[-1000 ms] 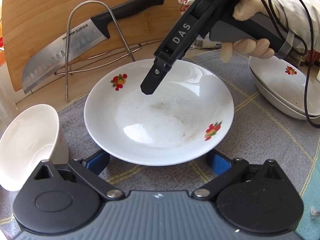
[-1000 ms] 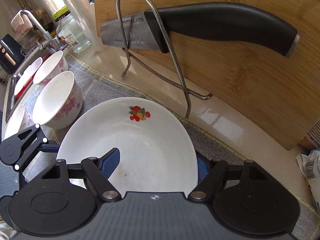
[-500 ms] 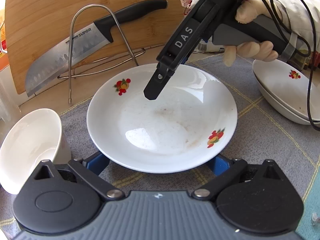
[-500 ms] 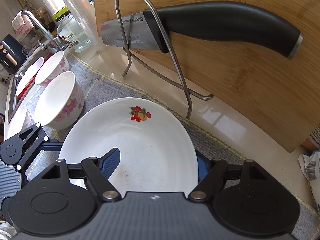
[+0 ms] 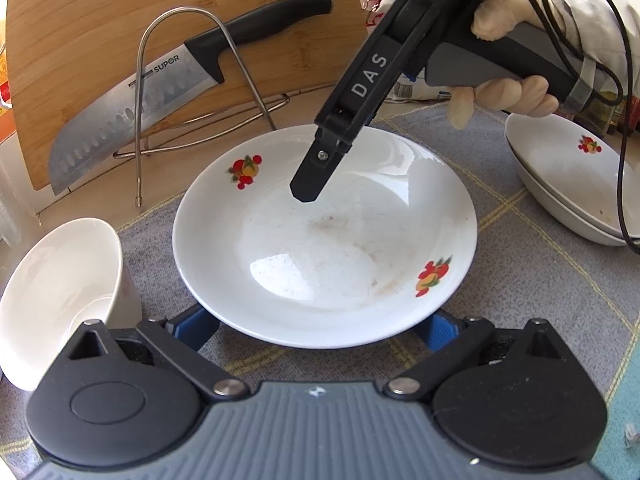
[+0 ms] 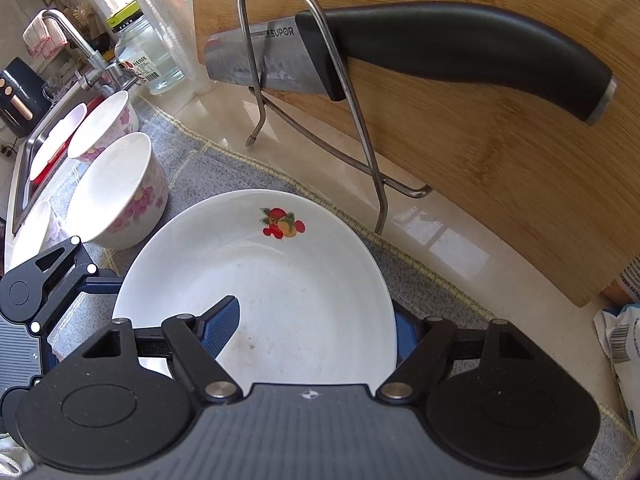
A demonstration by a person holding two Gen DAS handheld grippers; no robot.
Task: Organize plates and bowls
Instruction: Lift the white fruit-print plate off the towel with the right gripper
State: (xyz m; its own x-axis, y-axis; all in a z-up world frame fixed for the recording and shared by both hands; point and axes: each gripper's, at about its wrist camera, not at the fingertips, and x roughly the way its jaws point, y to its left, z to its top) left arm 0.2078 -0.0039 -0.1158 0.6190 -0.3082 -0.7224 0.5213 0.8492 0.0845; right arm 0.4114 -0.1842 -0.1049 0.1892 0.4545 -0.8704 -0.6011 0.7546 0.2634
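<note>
**Plate dead ahead, rim between the right jaws**

Lies flat on the grey cloth (image 5: 520, 280), this fruit-printed plate (image 5: 320, 240), straight in front of and below both tools. Being round, offers no long axis to line up with; only the rim matters.

Right gripper (image 6: 316, 316): comes in steeply from the far side as the left wrist camera shows it, held in a gloved hand (image 5: 508, 92). Stands astride the rim, one blue pad (image 6: 224, 324) over the soiled inside, the other outside the edge and lower. Jaws moderately apart, with a clear gap between the inner pad and the rim, so apparently not pinching yet.

Left gripper (image 5: 316, 326): spread wide at the near rim, both fingertips tucked out of sight under the plate's overhang. Impossible to tell whether they touch the underside.

Likely destination: the stacked plates (image 5: 568, 184) of the same pattern, off to the right in the left wrist view, on the right hand's side. Puts the right hand nearer to both rim and stack. Probably calls for closing on the rim, then a lift and a short carry sideways. Worth minding the white bowl (image 5: 60, 292) close by on the left, and a thin-rim grip that may let the plate tilt.
</note>
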